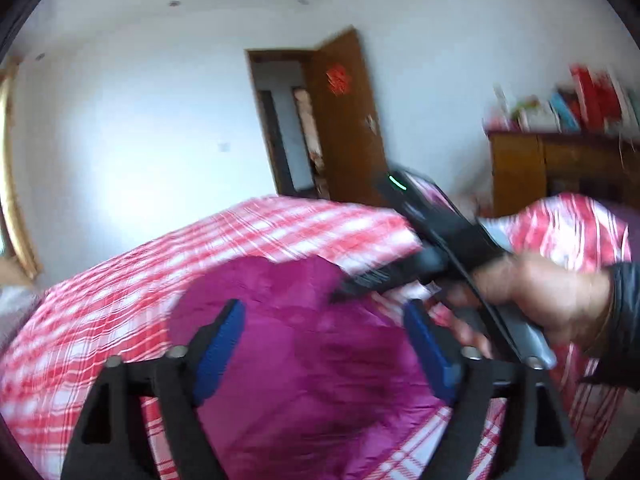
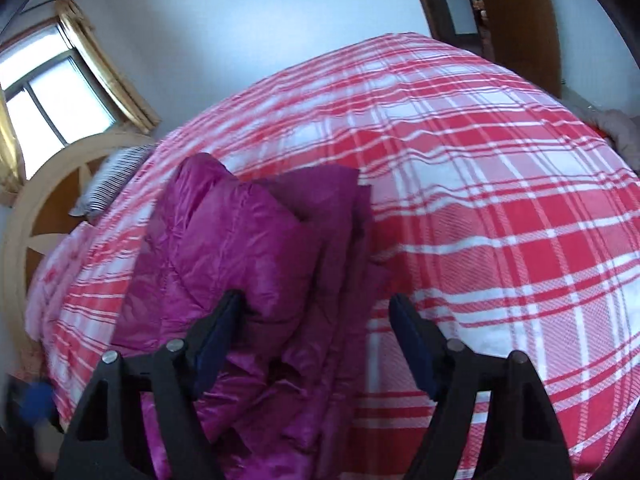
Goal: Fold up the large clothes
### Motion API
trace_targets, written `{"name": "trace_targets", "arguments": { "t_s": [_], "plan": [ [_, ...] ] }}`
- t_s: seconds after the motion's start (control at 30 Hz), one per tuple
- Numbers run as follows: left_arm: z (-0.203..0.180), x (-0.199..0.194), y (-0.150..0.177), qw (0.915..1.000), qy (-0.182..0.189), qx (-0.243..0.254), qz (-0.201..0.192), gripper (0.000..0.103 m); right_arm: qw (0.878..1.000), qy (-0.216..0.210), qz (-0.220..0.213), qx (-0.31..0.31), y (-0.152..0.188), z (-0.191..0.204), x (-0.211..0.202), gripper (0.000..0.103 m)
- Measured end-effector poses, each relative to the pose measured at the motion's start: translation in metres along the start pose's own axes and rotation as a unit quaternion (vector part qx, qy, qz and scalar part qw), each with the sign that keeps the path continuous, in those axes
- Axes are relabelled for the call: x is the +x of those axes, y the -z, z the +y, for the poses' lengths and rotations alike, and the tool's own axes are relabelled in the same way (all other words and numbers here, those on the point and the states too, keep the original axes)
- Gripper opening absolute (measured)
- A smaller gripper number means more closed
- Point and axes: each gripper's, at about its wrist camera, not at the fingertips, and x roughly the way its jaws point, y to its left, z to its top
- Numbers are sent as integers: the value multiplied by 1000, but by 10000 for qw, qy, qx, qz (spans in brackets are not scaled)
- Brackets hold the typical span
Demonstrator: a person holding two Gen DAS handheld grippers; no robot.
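Pretty clearly somebody's bedroom at home. A red-and-white plaid blanket (image 2: 480, 208) is covering a big bed, and a striped pillow (image 2: 108, 184) is lying up by the round wooden headboard (image 2: 40, 208). Yellow curtains (image 2: 100, 60) are hanging at the window (image 2: 48, 92), and a wooden door (image 1: 344, 120) is standing open beside a cabinet (image 1: 560, 168) stacked with books (image 1: 580, 100).

A red-and-white checked bedspread (image 2: 480, 200) covers the bed, with a striped pillow (image 2: 108, 184) near the round wooden headboard (image 2: 44, 200). A window (image 2: 44, 96) with yellow curtains sits behind it. A brown door (image 1: 344, 120) stands open, and books (image 1: 572, 104) line a wooden cabinet (image 1: 552, 164).
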Motion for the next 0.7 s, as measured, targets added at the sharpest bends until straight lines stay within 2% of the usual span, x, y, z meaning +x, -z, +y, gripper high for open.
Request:
{"name": "trace_targets", "arguments": {
  "t_s": [0.07, 0.13, 0.17, 0.2, 0.3, 0.37, 0.43, 0.5, 0.57, 0.7],
  "plan": [
    [28, 2, 9, 9983, -560, -149, 3, 100, 9999, -54, 44, 88, 6, -6, -2, 79],
    [62, 29, 27, 9912, -1171, -320, 527, 100, 9999, 137, -14, 54, 4, -4, -6, 79],
    [73, 42, 35, 9876, -1301, -446, 763, 100, 9995, 284, -97, 58, 2, -2, -13, 79],
    [83, 53, 46, 9849, -1307, -624, 948, 100, 9987, 421, -242, 129, -3, 0, -23, 79],
    [84, 72, 61, 9844, -940, -1110, 991, 100, 9953, 427, -813, 317, -10, 21, -58, 79],
    [64, 81, 59, 9869, -863, -938, 984, 100, 9919, 177, -1202, 376, -22, 50, -78, 79],
    [52, 82, 57, 9894, -895, -630, 958, 100, 9893, -336, -1293, 591, -30, 68, -81, 79],
    [48, 80, 54, 9903, -911, -450, 952, 100, 9848, -820, -1315, 789, -41, 87, -73, 79],
    [54, 75, 51, 9901, -888, -505, 959, 100, 9832, -1134, -1308, 586, -52, 106, -53, 79],
    [92, 62, 51, 9858, -1090, -856, 949, 100, 9811, -1233, -1148, 948, -50, 95, -8, 79]
  ]
}}
